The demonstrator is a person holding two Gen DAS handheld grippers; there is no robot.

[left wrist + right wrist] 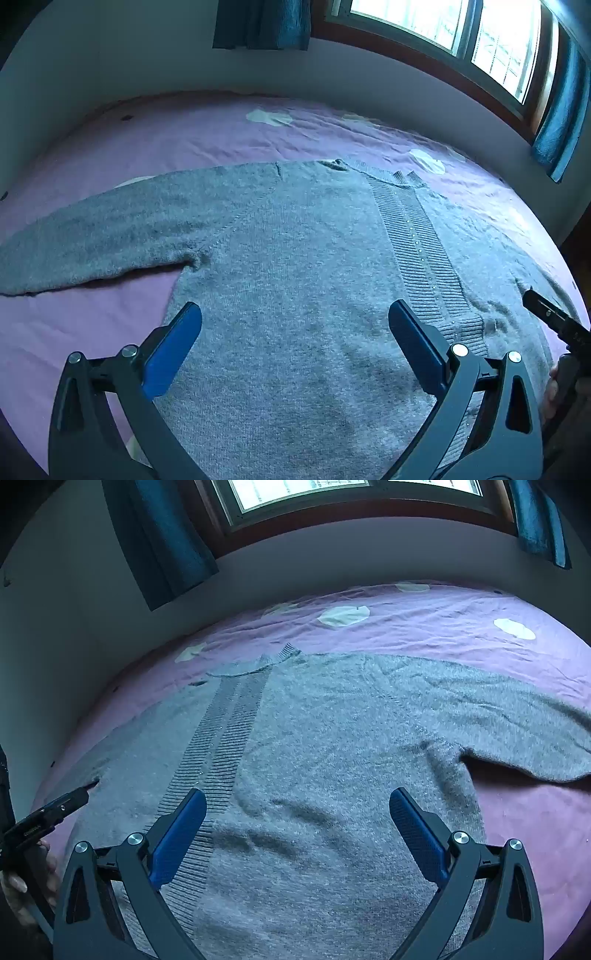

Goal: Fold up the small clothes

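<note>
Likely soft and floppy, the grey sweater [295, 266] on the bed [184, 136] suits sleeve-end grips; both jaws gape wide, empty.

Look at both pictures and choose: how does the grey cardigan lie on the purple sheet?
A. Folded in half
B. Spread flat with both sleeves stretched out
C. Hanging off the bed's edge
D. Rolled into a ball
B: the cardigan lies flat on the sheet, one sleeve reaching out in the left view, the other sleeve in the right.
</note>
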